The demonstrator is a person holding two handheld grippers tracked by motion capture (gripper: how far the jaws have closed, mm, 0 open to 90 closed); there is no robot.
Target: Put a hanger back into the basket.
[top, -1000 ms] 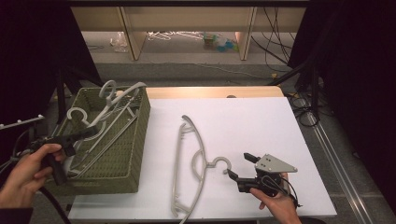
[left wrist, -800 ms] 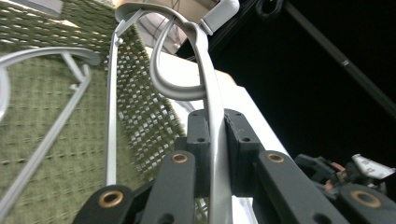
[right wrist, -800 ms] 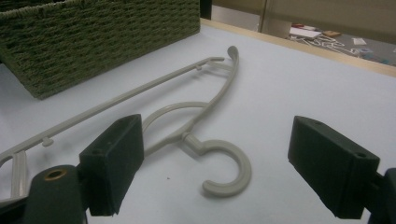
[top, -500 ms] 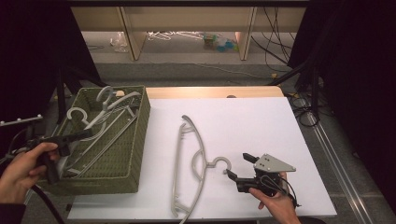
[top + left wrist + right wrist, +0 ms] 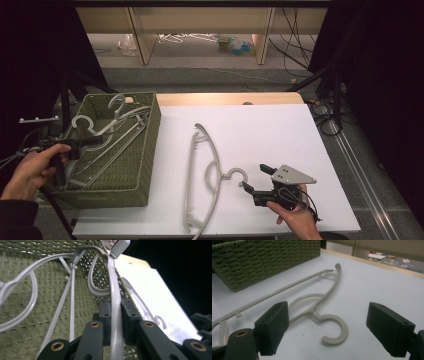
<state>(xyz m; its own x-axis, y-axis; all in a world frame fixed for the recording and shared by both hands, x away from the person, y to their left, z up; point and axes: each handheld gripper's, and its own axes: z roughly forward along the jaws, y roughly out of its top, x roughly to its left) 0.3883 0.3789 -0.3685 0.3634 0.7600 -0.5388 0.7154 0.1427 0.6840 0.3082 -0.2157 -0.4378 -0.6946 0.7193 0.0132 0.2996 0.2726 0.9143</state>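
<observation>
Comparing with the earlier high view, the left gripper (image 5: 82,143) is seen shifted toward the lower left of the frame, a grey hanger (image 5: 95,131) drawn along with it inside the basket (image 5: 145,150); the right gripper (image 5: 256,179) and the loose hanger (image 5: 205,175) are found unmoved.

Item 1: basket, one, rectangular, olive-green woven weave, placed at the left of the white counter (image 5: 280,135). Several grey plastic hangers are heaped inside; an exact count cannot be made.

Item 2: hanger, one, smooth grey plastic, curved shoulders, straight bar with small pegs, round hook; laid flat at centre frame on the counter, hook pointing right.

Item 3: left gripper (image 5: 115,312), black jaws closed tight on a grey hanger's (image 5: 113,290) slim arm, seen at bottom centre of the left gripper view.

Item 4: right gripper (image 5: 327,325), jaws spread wide, nothing held; the loose hanger's hook (image 5: 335,331) is seen lying between its blocky pads (image 5: 274,326), untouched.
</observation>
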